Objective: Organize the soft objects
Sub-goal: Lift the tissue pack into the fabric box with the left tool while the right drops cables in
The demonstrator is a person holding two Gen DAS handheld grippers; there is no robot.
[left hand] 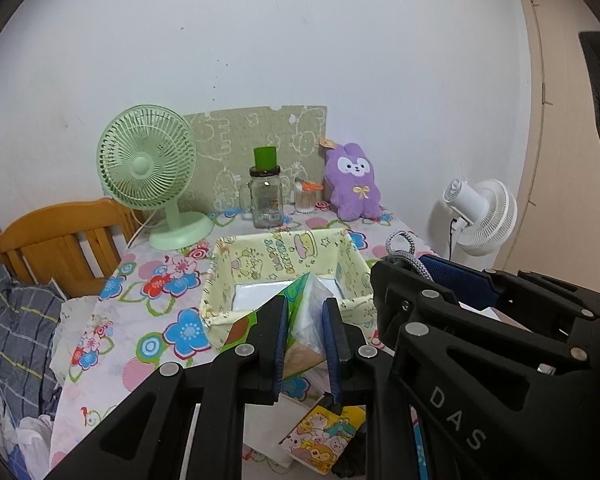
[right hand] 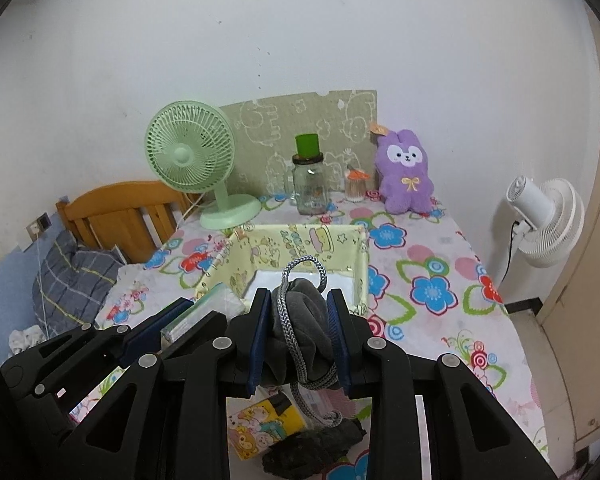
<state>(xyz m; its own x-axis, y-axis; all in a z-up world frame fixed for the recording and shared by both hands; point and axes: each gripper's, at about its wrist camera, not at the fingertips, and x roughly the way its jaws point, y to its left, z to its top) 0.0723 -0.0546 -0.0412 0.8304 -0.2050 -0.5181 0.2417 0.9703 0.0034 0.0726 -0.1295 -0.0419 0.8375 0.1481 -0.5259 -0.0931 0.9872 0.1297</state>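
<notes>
My left gripper [left hand: 305, 304] is shut on a green cartoon-printed tissue pack [left hand: 306, 320], held above the floral table just before the pale yellow fabric box [left hand: 284, 256]. My right gripper [right hand: 298, 294] is shut on a grey drawstring pouch [right hand: 304, 328]; its braided cord [right hand: 300, 268] loops over the top and hangs below. The two grippers are side by side: the right gripper [left hand: 410, 264] shows in the left view, the left gripper [right hand: 200, 312] in the right view. The fabric box [right hand: 300, 240] shows a white bottom. A purple plush bunny [left hand: 354, 180] [right hand: 406, 176] sits at the back right.
A green desk fan [left hand: 148, 168], a glass jar with a green lid [left hand: 266, 200] and a small swab jar [left hand: 306, 200] stand behind the box. Under the grippers lie a yellow cartoon pack [right hand: 260, 428] and dark cloth [right hand: 312, 448]. Chair [left hand: 60, 244] left, white fan [right hand: 548, 220] right.
</notes>
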